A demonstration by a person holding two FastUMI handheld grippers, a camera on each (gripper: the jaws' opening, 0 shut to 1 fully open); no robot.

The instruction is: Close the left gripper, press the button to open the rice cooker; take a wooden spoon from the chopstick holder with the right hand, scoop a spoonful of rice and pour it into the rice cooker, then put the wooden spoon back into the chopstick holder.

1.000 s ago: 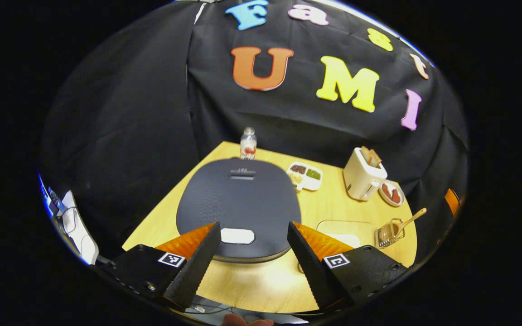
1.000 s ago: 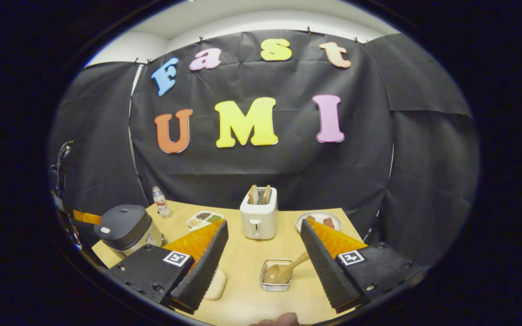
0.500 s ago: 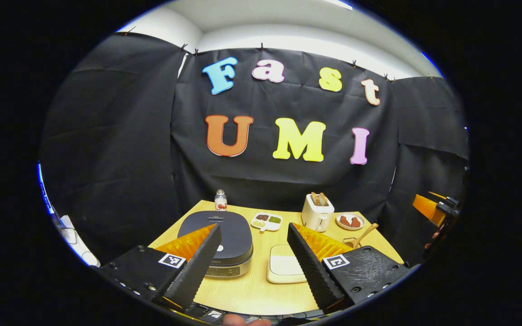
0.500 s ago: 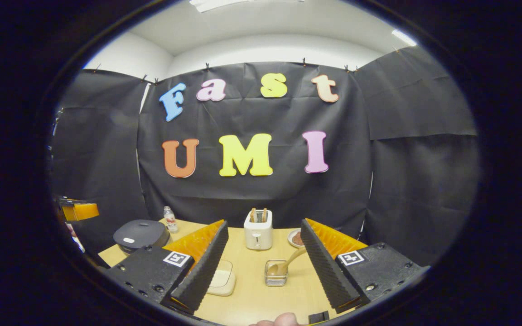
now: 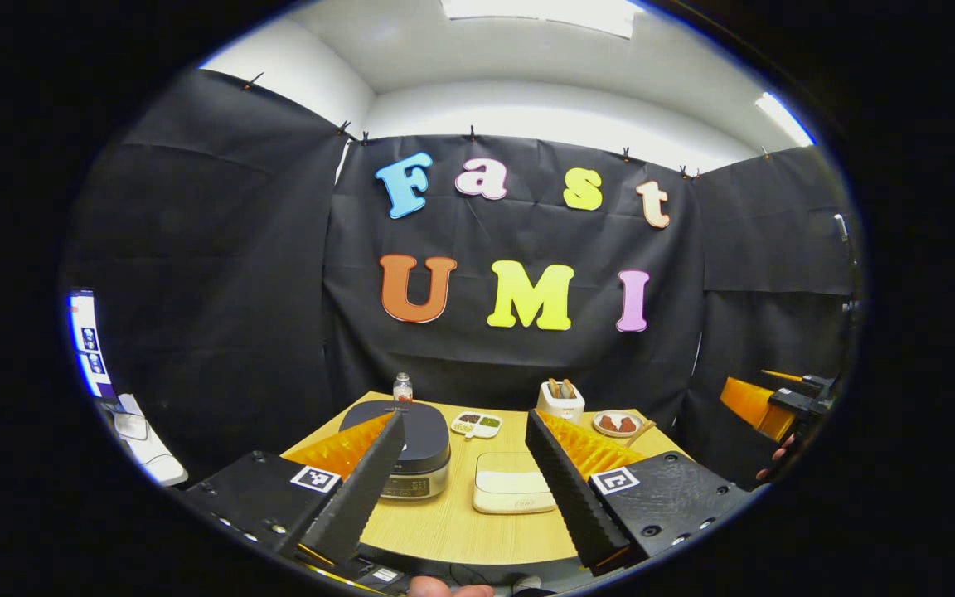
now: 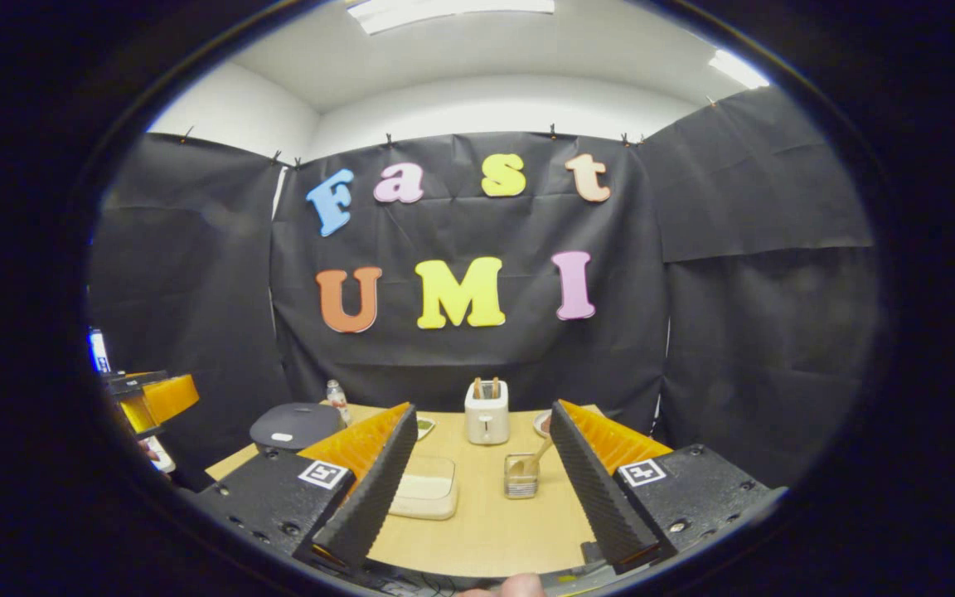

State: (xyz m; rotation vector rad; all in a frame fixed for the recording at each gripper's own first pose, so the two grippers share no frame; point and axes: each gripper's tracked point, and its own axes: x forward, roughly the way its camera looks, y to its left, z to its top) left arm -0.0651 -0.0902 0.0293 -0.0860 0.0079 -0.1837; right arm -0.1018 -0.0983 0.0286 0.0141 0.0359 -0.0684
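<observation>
Both grippers spread wide, holding nothing
Left gripper (image 5: 462,481) and right gripper (image 6: 477,477) hang before the table (image 6: 486,522); the rice cooker (image 5: 411,435) lid is down, partly hidden by a finger.

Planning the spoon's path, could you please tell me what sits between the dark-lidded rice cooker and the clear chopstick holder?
In the right gripper view, a cream rounded-square container lies between the rice cooker and the chopstick holder.

left tool (image 5: 461,485): has drawn back and tipped up from just above the rice cooker (image 5: 411,444), which now sits small ahead on the tabletop (image 5: 461,531).
right tool (image 6: 482,481): has pulled back from the chopstick holder (image 6: 519,486) and wooden spoon (image 6: 535,458); both look farther off.
</observation>
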